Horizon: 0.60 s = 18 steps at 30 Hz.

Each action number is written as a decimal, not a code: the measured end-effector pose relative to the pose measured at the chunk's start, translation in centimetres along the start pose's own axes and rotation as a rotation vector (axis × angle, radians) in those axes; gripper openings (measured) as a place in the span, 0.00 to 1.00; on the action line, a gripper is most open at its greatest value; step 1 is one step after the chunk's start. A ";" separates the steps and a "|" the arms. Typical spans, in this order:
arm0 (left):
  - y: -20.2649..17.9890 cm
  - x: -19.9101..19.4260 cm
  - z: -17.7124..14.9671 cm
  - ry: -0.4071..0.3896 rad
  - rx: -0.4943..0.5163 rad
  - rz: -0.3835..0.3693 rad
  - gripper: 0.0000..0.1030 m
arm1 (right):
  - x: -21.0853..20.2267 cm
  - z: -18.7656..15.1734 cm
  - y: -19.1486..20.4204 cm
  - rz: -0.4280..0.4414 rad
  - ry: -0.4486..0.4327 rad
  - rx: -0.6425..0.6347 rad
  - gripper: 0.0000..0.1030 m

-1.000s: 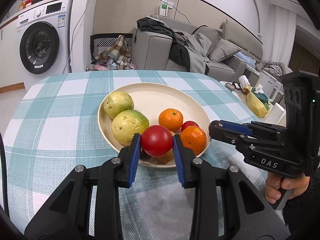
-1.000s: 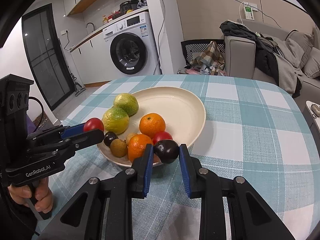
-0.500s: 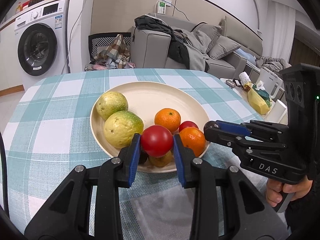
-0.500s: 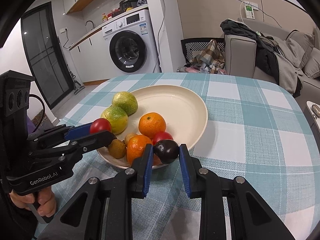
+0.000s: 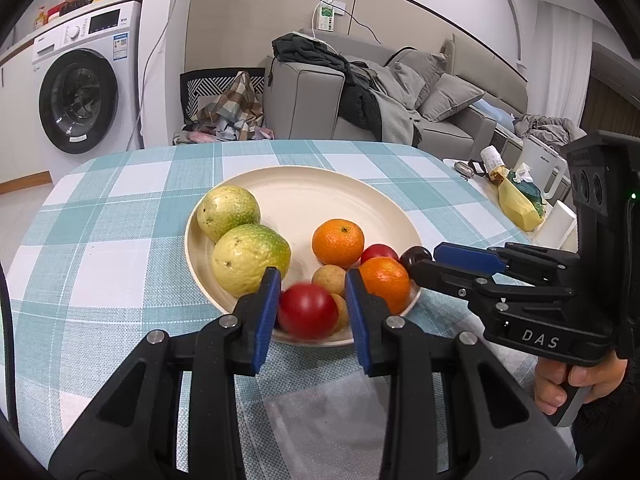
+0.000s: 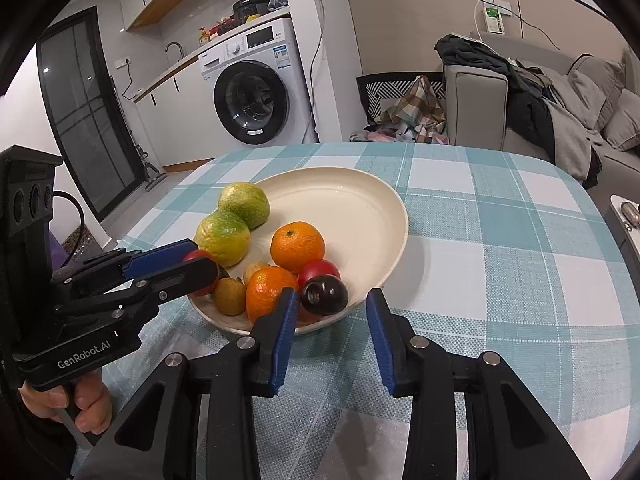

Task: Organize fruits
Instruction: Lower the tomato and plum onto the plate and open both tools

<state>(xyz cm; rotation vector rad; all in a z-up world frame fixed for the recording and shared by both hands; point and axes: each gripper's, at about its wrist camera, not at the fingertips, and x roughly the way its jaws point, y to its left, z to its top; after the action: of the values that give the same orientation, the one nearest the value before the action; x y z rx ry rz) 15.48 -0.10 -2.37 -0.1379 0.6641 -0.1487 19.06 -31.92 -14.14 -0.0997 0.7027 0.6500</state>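
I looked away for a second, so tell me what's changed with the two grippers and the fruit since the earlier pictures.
The right gripper has let go of the dark plum: its jaws are opening, and the plum now lies at the near rim of the plate. The left gripper's jaws also look wider, with the red tomato low between them, blurred. The oranges, the green fruits and the plate stayed put.

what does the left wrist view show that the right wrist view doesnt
Only the left wrist view: the yellow bag and white kettle beyond the table's right edge. Only the right wrist view: the dark glass door and kitchen tap. Both: the plate of fruit, the washing machine, the sofa, the left gripper around a red tomato, and the right gripper, jaws opening, around a dark plum.
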 end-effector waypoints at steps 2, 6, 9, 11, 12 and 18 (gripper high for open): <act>0.0 0.0 0.0 -0.001 -0.002 0.006 0.30 | -0.1 0.0 0.0 -0.003 -0.001 -0.003 0.39; 0.2 -0.2 0.1 -0.011 -0.005 0.019 0.41 | -0.3 -0.2 0.1 -0.008 -0.012 -0.006 0.47; 0.2 -0.9 0.0 -0.035 0.003 0.033 0.55 | -0.5 -0.2 0.0 -0.020 -0.018 -0.009 0.51; -0.1 -1.5 -0.1 -0.059 0.016 0.063 0.72 | -0.6 -0.3 -0.1 -0.017 -0.021 -0.007 0.63; -0.1 -1.8 -0.1 -0.077 0.020 0.076 0.80 | -0.7 -0.3 -0.1 -0.016 -0.024 -0.005 0.68; -0.1 -3.4 -0.5 -0.112 0.015 0.081 0.99 | -1.7 -0.4 0.0 -0.015 -0.070 -0.004 0.90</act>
<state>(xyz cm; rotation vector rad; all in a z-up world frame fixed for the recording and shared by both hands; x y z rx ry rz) 12.57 0.41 -0.70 -0.1039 0.5562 -0.0674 17.84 -32.96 -13.38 -0.0858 0.6331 0.6382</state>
